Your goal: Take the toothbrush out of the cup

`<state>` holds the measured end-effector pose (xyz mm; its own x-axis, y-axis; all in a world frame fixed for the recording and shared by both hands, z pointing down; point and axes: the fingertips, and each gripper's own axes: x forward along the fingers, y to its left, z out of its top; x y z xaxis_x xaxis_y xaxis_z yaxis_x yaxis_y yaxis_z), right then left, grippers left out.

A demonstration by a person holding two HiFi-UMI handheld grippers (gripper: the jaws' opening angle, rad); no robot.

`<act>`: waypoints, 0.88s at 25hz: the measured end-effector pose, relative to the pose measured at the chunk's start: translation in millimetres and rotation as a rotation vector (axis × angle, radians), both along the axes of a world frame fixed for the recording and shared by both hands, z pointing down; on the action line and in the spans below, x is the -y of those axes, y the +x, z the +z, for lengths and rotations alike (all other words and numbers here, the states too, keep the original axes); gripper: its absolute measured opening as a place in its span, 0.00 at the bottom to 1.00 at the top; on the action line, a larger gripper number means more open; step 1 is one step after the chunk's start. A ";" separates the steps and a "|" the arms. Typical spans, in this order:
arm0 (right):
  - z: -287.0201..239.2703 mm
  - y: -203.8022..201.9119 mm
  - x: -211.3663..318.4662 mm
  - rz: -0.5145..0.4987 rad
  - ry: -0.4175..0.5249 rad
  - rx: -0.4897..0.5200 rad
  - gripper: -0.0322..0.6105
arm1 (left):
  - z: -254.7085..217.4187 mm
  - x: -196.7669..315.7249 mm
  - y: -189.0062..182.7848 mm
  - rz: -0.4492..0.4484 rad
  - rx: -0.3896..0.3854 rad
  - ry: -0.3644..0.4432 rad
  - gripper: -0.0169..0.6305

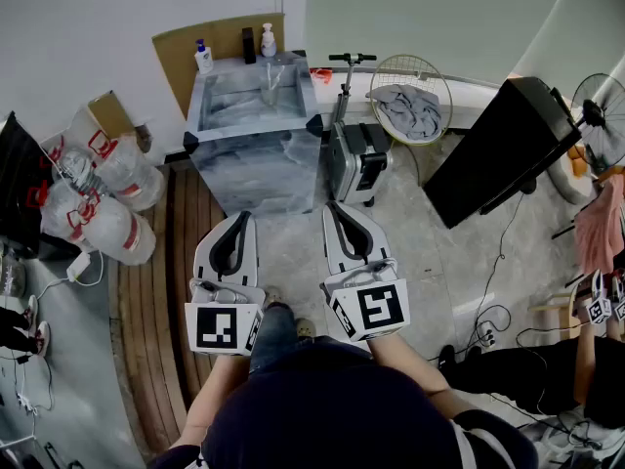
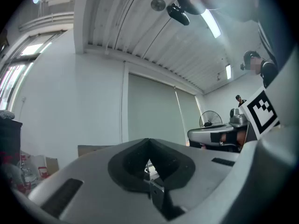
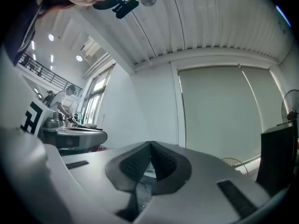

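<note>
Toward the back edge of the desk (image 1: 256, 154), right of centre, stands the clear cup (image 1: 270, 92) with the toothbrush (image 1: 277, 70) leaning out of it, and both grippers hang well short of it. The left gripper (image 1: 239, 217) is closed on nothing, and the right gripper (image 1: 332, 207) is closed and empty too. It looks like the reach is the job now. Best bet: open the right jaws before arriving, come in above the rim, pinch the handle and lift straight up. That cup looks light, so the left gripper could steady it against tipping.
</note>
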<state>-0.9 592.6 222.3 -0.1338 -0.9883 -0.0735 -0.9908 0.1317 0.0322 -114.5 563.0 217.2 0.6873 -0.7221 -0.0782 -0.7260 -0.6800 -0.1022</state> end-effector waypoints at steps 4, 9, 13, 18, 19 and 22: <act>9.1 5.5 16.2 0.008 -0.005 0.011 0.09 | 7.5 15.9 2.1 0.006 -0.009 -0.004 0.06; 17.5 8.6 46.9 0.015 -0.017 -0.002 0.09 | 15.6 47.4 2.9 0.017 -0.017 -0.013 0.06; 21.1 10.9 89.7 0.015 -0.018 -0.008 0.10 | 18.6 89.8 6.6 0.026 -0.030 -0.020 0.06; 21.3 6.7 160.8 0.001 -0.007 -0.012 0.10 | 13.3 161.0 6.5 0.037 -0.054 -0.008 0.06; 21.3 6.2 176.0 0.000 -0.008 -0.010 0.10 | 13.1 175.8 7.2 0.045 -0.050 -0.007 0.06; 19.3 7.9 217.9 0.016 -0.009 -0.006 0.10 | 17.9 218.3 10.9 0.073 -0.025 -0.021 0.06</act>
<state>7.0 374.7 241.6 -0.1185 -0.9909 -0.0638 -0.9925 0.1163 0.0371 -103.6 344.7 235.1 0.7360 -0.6720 -0.0813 -0.6768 -0.7328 -0.0700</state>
